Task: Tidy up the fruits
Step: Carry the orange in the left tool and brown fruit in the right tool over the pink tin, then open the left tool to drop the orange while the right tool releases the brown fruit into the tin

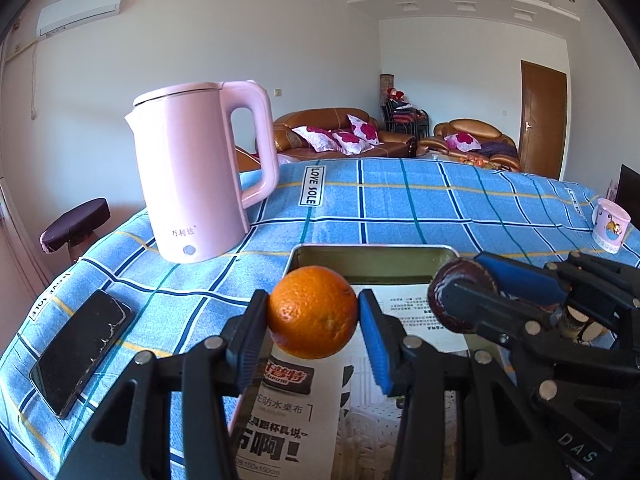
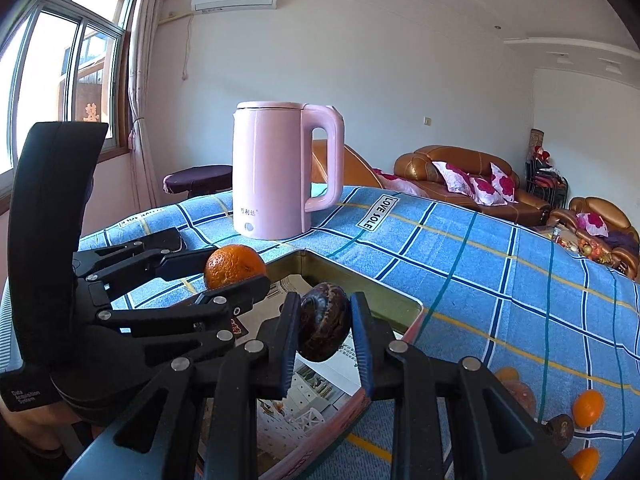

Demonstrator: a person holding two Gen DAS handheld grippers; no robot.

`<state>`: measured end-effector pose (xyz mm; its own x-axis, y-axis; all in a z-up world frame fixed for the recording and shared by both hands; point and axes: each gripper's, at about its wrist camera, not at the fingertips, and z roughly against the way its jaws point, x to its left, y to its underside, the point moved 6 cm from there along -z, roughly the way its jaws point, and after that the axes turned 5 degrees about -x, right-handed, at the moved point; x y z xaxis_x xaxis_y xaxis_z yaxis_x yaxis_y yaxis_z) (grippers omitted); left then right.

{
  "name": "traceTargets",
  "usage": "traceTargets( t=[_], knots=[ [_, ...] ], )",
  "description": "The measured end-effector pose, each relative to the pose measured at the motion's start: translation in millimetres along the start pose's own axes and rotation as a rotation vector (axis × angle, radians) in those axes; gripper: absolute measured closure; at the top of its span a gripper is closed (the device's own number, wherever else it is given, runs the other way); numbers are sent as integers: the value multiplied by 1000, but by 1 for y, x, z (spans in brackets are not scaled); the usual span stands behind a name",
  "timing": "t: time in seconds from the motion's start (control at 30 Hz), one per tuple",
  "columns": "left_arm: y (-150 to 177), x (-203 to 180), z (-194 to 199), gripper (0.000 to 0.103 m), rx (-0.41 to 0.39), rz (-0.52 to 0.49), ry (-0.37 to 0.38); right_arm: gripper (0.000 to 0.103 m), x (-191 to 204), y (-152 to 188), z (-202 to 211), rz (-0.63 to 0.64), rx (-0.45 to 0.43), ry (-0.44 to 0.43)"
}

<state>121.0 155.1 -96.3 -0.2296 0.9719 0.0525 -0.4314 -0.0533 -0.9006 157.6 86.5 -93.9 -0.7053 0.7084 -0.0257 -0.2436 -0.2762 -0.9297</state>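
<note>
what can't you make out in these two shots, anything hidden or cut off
- Tin box floor: both views, covered by printed paper and both grippers.
- Loose fruit at lower right, right wrist view: partly behind a finger and cut by the fisheye rim, so the count is unclear.
- Dark fruit: its kind is unclear in both views.
- Phone screen: left wrist view, dark, nothing readable.

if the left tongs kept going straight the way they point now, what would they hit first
Probably the paper-lined floor of the open tin box: the left tongs, shut on the orange, point slightly downward over it. If they cleared the far wall, blue checked tablecloth follows. Depth is unclear.
</note>
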Motion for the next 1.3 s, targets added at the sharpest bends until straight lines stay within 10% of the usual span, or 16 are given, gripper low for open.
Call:
traceTargets(
  t=[0.77, 1.07, 1.3],
  knots=[
    [5, 0, -14, 54, 75, -25, -13, 75, -8, 11, -27, -66, 126, -31],
    [2, 4, 10, 27, -9, 38, -28, 45, -24, 7, -5, -103, 46, 36],
    [-3, -41, 40, 13, -86, 24, 70, 42, -49, 13, 51, -88, -14, 116]
  ],
)
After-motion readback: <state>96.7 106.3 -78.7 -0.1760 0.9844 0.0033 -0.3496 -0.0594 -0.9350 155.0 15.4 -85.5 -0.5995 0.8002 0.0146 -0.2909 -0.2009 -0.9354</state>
